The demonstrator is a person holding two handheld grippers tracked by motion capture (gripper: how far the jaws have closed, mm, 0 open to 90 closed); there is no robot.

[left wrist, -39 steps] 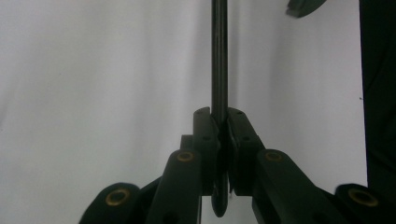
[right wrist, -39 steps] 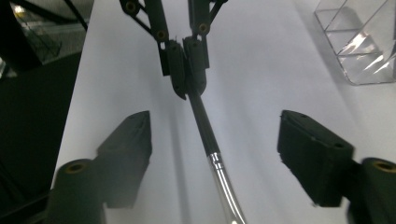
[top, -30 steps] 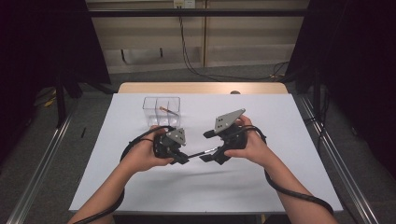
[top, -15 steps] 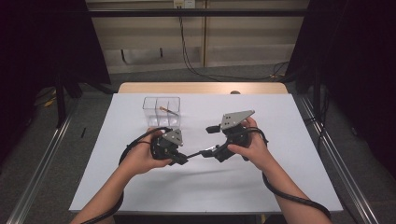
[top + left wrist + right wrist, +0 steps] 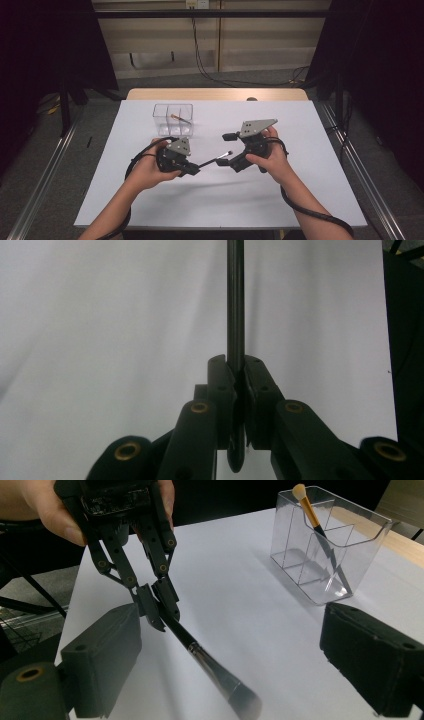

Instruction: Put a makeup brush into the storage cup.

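Note:
A black-handled makeup brush (image 5: 212, 161) with a silver ferrule and dark bristles hangs level above the white table (image 5: 300, 200). My left gripper (image 5: 192, 170) is shut on its handle; in the left gripper view the shaft (image 5: 235, 315) runs straight up from the clamped jaws of the left gripper (image 5: 239, 372). My right gripper (image 5: 226, 149) stands open to the right. In the right gripper view the bristle head (image 5: 240, 695) lies between the wide jaws of the right gripper (image 5: 230, 625), touching neither, and the left gripper (image 5: 157, 602) grips the handle.
A clear divided organizer (image 5: 172, 119) stands at the back left of the table, holding a tan-tipped brush (image 5: 312, 515) that leans inside it. Beyond the white sheet lies the wooden table edge (image 5: 215, 94). Cables trail from both grippers toward the person.
The two grippers have drawn apart: the right one moved a little to the right, and the brush shaft now shows in the gap between them. The left hand stayed put.

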